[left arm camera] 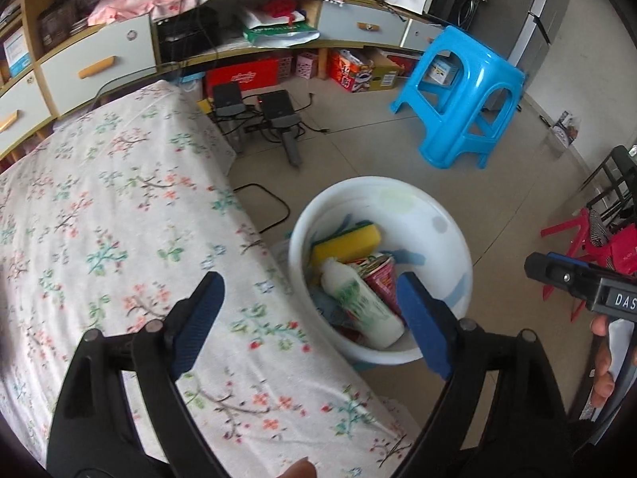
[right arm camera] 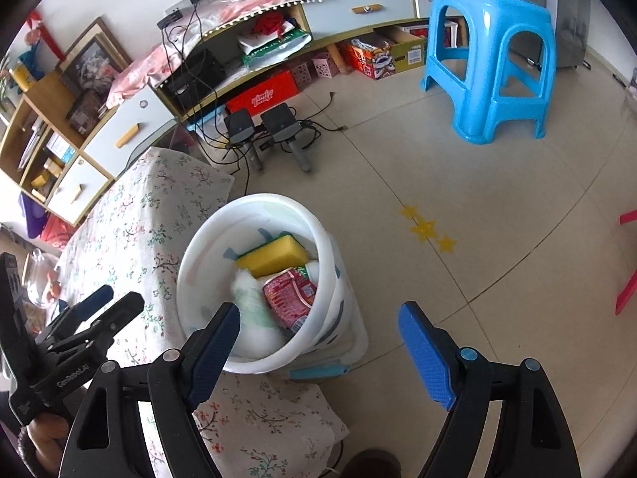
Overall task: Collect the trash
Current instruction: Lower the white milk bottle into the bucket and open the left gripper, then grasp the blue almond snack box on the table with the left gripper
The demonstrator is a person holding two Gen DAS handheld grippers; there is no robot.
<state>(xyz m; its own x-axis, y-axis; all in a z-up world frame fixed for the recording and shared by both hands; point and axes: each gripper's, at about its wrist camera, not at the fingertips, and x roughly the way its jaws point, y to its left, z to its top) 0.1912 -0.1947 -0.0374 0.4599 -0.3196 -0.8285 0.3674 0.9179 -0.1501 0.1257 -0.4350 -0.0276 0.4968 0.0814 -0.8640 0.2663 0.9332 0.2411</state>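
Observation:
A white bucket [left arm camera: 434, 215] [right arm camera: 254, 201] stands on the floor against the edge of a table with a floral cloth [left arm camera: 119, 199] [right arm camera: 159, 207]. Inside it lie a yellow sponge [left arm camera: 346, 245] [right arm camera: 274, 257], a white bottle with a green label [left arm camera: 362, 302] [right arm camera: 251, 302] and a crumpled red packet [left arm camera: 382, 279] [right arm camera: 290, 294]. My left gripper [left arm camera: 308, 283] hangs open over the table's edge and the bucket's near side, with nothing between its fingers. Over the bucket's right rim and the floor, my right gripper [right arm camera: 320, 310] is open and holds nothing.
A blue plastic stool [left arm camera: 466, 91] [right arm camera: 489, 51] stands on the tiled floor beyond the bucket. Two black devices with cables [left arm camera: 254, 107] [right arm camera: 262, 127] sit by a long low cabinet [left arm camera: 95, 67]. A red stool [left arm camera: 577, 235] is at the right.

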